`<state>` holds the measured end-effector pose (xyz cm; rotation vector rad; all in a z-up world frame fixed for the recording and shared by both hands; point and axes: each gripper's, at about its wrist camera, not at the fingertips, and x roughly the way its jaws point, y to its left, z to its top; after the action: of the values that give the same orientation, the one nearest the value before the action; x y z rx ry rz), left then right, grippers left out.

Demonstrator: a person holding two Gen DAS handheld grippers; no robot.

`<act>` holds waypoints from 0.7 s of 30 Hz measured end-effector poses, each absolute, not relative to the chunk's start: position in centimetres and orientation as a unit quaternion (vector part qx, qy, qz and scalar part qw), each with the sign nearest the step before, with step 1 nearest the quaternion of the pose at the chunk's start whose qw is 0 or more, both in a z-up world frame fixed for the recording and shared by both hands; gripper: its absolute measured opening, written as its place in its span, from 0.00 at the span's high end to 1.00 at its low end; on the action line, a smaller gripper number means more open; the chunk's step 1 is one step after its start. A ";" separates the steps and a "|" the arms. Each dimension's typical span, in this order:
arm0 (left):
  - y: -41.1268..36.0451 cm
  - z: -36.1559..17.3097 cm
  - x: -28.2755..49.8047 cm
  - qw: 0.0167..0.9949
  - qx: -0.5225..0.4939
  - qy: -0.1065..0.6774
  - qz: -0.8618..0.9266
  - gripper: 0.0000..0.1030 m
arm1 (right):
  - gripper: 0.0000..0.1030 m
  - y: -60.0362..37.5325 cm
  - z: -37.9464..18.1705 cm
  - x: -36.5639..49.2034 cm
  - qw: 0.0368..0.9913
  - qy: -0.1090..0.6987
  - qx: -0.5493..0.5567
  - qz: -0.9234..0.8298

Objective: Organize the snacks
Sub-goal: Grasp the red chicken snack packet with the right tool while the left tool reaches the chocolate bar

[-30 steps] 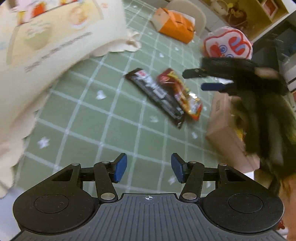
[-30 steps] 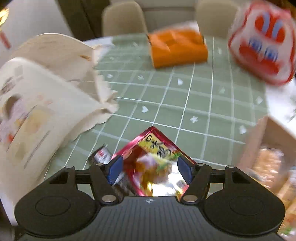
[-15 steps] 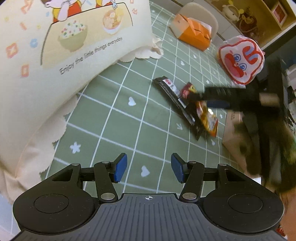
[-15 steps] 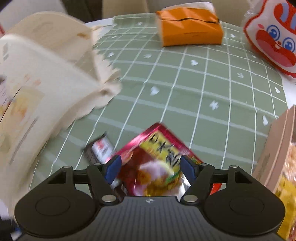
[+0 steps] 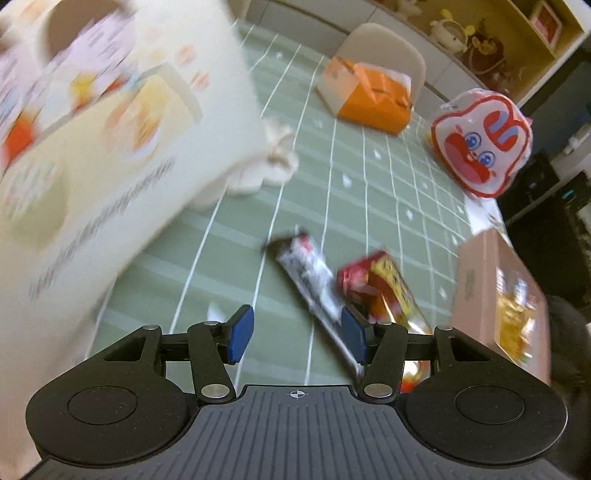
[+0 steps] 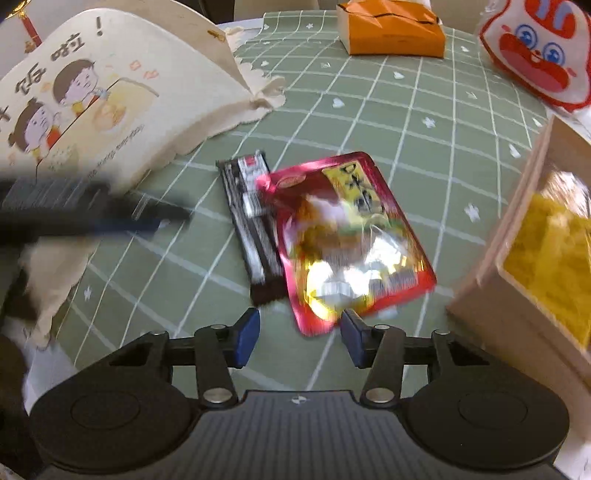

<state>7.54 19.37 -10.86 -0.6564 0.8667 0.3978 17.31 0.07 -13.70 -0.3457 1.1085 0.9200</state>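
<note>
A red and yellow snack pouch (image 6: 347, 232) lies flat on the green checked tablecloth (image 6: 424, 96), overlapping a black snack bar (image 6: 251, 221) on its left. My right gripper (image 6: 300, 336) hovers just short of the pouch. Its jaws are closing, the pouch's near corner lies between the fingertips, and the pads do not touch it. My left gripper (image 5: 297, 334) is open over bare cloth, with the black bar (image 5: 314, 284) running under its right finger (image 5: 352, 334) and the pouch (image 5: 384, 291) beyond. In the right wrist view the left gripper (image 6: 162, 219) is a blur at the left.
A cream cartoon-print cloth bag (image 6: 110, 103) stands at the left. An open pale box (image 6: 517, 236) with yellow snacks sits at the right. At the far side of the table lie an orange tissue box (image 6: 391, 33) and a white and red rabbit-face bag (image 6: 535, 48). Chairs stand behind.
The right gripper has drawn back off the red pouch, so the whole pouch shows ahead of narrower jaws. The left gripper has swung toward the snacks. The right gripper has left the left wrist view.
</note>
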 end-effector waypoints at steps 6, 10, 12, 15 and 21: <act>19.1 -12.4 12.1 0.829 -0.275 0.443 0.203 0.44 | 0.53 -3.5 -12.6 15.7 0.755 0.487 -0.170 0.404; 17.9 -13.0 13.7 0.832 -0.226 0.461 0.209 0.42 | 0.49 -5.1 -11.1 15.6 0.773 0.455 -0.185 0.401; 17.1 -13.0 13.8 0.839 -0.192 0.463 0.213 0.40 | 0.45 -5.4 -10.5 15.8 0.782 0.437 -0.196 0.398; 16.4 -12.9 13.3 0.843 -0.161 0.464 0.219 0.40 | 0.45 -5.0 -10.0 16.3 0.790 0.416 -0.214 0.395; 16.3 -12.5 10.5 0.831 -0.175 0.473 0.236 0.45 | 0.41 -2.2 -9.3 17.8 0.786 0.384 -0.239 0.422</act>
<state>10.50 16.33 -12.46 -0.3703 1.0043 0.5002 17.80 -2.23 -9.31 -0.5163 0.8284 0.9090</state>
